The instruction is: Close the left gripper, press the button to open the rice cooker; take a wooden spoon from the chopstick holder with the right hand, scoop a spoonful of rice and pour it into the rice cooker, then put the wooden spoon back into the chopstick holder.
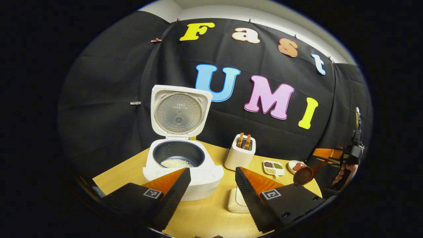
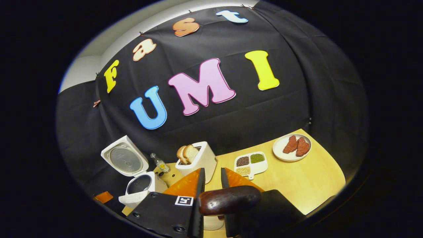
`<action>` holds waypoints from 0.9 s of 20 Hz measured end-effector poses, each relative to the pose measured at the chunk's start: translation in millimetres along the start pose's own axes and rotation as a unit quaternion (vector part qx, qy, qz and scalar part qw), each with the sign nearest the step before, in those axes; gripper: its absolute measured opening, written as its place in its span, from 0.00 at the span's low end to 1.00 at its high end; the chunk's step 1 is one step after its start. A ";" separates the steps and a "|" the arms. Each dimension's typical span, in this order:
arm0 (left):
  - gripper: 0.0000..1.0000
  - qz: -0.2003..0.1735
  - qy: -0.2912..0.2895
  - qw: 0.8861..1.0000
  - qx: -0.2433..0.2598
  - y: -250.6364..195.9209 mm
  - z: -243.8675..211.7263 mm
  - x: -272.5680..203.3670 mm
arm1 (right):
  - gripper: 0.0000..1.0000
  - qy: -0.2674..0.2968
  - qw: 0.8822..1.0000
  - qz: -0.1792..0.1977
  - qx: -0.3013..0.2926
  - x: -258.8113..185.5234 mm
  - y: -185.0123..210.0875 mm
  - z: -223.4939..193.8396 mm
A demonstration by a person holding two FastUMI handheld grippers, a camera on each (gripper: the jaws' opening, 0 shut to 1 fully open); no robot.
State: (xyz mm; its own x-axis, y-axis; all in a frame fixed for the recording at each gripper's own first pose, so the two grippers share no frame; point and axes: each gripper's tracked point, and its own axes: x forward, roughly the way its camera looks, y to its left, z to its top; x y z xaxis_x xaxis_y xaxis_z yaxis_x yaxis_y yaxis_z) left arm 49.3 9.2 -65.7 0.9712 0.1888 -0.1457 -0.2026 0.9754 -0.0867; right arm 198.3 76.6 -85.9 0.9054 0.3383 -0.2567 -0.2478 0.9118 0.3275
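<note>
My desk point(image 1: 205, 218) is smooth pale wood. On it, at ten o'clock in the left gripper view, sits the one rice cooker point(image 1: 180, 165), a glossy white rounded box, its lid point(image 1: 178, 110) standing upright and white rice point(image 1: 175, 163) lying in the dark round pot. At one o'clock of it is one white toaster-shaped holder point(image 1: 240, 153) with two brown slices. Further right lie one white divided tray point(image 1: 274, 167) with three grain heaps and one round plate point(image 2: 292, 147) carrying two reddish pieces. My left gripper point(image 1: 211, 180) has its ribbed jaws spread wide. My right gripper point(image 2: 211, 185) pinches the dark, polished wooden spoon point(image 2: 229, 200) by its handle; its oval bowl hangs at three o'clock in the left gripper view.
</note>
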 end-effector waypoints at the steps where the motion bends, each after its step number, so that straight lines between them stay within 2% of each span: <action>1: 0.94 0.002 0.002 1.000 -0.001 9.9 -0.9 -3.6 | 0.25 0.003 1.000 0.001 0.000 3.6 9.0 -7.3; 6: 0.94 0.007 0.011 1.000 0.002 47.8 -9.4 -14.3 | 0.25 0.021 0.999 -0.011 -0.029 26.6 24.0 -55.4; 11: 0.94 0.008 0.026 1.000 -0.002 77.3 -28.6 -17.1 | 0.24 0.030 0.996 -0.030 -0.075 53.0 16.5 -104.9; 15: 0.94 0.006 0.055 0.998 0.006 95.1 -61.6 -12.9 | 0.25 0.035 0.991 -0.051 -0.116 65.3 6.6 -146.8; 18: 0.94 0.000 0.065 0.998 0.007 103.5 -69.0 -14.3 | 0.26 0.033 0.992 -0.053 -0.111 64.8 18.3 -163.6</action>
State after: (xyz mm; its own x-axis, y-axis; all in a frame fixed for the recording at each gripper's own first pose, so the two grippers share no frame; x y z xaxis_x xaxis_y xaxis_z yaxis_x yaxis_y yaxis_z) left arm 5.8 99.7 -140.6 0.9466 0.1735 -0.2718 -0.2001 0.9770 -0.0732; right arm 196.0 153.2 -245.3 0.9079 0.2452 -0.3398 -0.2285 0.9695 0.0891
